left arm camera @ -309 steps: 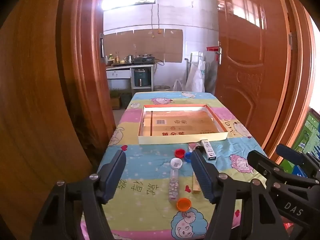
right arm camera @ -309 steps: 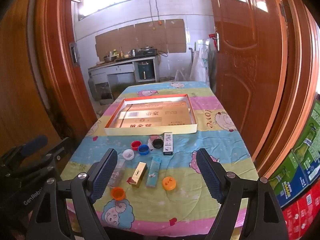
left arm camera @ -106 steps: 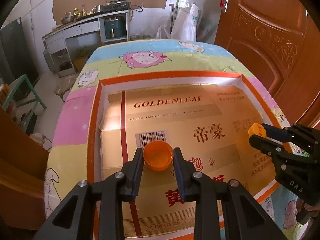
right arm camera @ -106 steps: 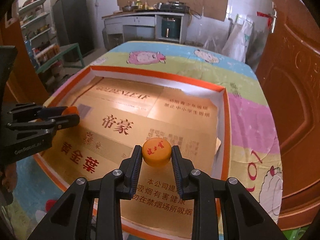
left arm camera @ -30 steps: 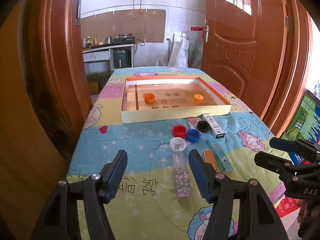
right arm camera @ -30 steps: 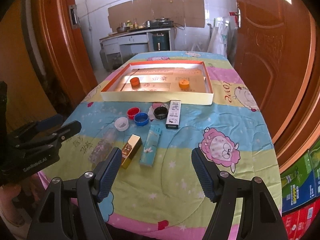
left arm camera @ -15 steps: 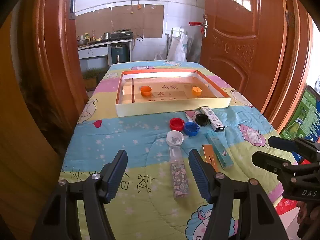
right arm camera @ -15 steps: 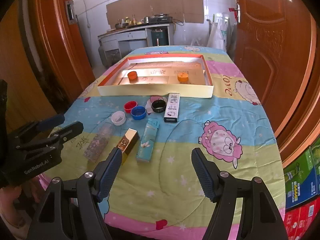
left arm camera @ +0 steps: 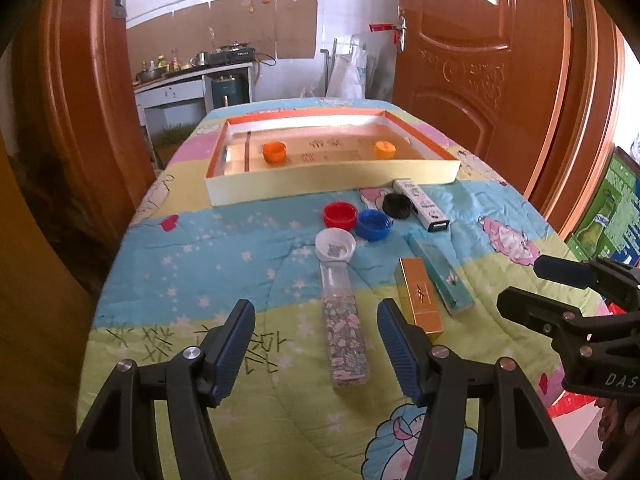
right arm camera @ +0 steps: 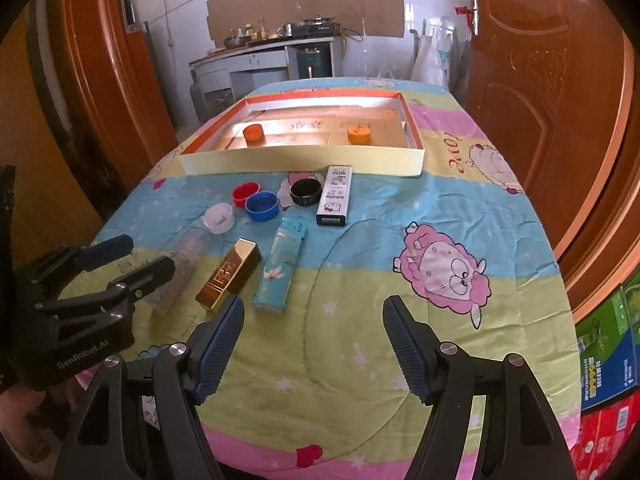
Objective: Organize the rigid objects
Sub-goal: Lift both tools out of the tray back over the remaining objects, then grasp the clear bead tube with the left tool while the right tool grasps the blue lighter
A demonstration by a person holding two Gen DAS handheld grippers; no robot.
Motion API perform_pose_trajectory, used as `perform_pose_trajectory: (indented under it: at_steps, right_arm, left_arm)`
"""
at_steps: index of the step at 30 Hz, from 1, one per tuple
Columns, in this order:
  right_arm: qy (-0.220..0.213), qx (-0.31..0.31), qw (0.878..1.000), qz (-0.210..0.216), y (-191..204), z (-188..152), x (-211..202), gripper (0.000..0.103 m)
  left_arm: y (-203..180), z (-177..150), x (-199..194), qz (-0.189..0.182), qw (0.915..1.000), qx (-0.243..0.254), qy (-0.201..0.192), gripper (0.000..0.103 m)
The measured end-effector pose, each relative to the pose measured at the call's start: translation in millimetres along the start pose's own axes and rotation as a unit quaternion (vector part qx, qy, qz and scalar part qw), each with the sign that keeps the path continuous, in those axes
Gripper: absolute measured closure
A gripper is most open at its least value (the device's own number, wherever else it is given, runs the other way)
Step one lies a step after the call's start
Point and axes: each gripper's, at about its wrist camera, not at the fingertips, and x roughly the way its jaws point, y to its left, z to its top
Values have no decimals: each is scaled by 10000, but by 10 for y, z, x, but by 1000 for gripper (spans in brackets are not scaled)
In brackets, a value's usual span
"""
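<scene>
A shallow cardboard tray [left arm camera: 332, 182] [right arm camera: 300, 164] at the far end of the table holds two orange caps [left arm camera: 274, 151] [left arm camera: 384, 148]. In front of it lie a red cap [left arm camera: 340, 214], a blue cap [left arm camera: 373, 224], a black cap [left arm camera: 396, 205], a white box [left arm camera: 421, 204], a teal box [left arm camera: 440, 276], a gold box [left arm camera: 419, 300] and a clear tube with a white cap [left arm camera: 342, 312]. My left gripper [left arm camera: 316, 340] is open over the tube's near end. My right gripper [right arm camera: 312, 340] hangs open above bare cloth, near the teal box [right arm camera: 280, 268] and gold box [right arm camera: 228, 276].
The table is covered by a cartoon-print cloth [right arm camera: 440, 264]. Wooden doors [left arm camera: 480, 52] stand on both sides. Coloured cartons [right arm camera: 608, 352] are stacked on the floor at the right. A kitchen counter [right arm camera: 264, 60] lies beyond the table.
Both grippers have sunk a little toward the table and the objects look closer. Both stay open and empty, and nothing on the table has moved.
</scene>
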Motion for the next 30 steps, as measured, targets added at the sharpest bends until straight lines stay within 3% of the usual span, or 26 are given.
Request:
perform_pose_trajectory:
  at_steps: [4,8,14,19,24,30]
  right_arm:
    - [26,-79,10000,-7,37,4,83,30]
    - [140,-143,9998,-6,80,1,201,29]
    - [177,-178,9996,-121,122,50,368,30]
    - [233,-281,9990,-270,189,140,543,42]
    - [139,-444,9983,-353,304,260,636,80]
    - [133,-292,9992,-245,264,256,621,81]
  left_arm:
    - [-15,-4,111,66,9999,31,94,40]
    - [-2,-21,226,95,9997,26,235,55]
    - [-23,-34,289,6,9997,80,212,65]
    - [-4,-18,306,-19,9998,60,192,68]
    - [22,5,322,-90,9998,-25,177,69]
    - [81,8,309,-169,9997,-121,134,82]
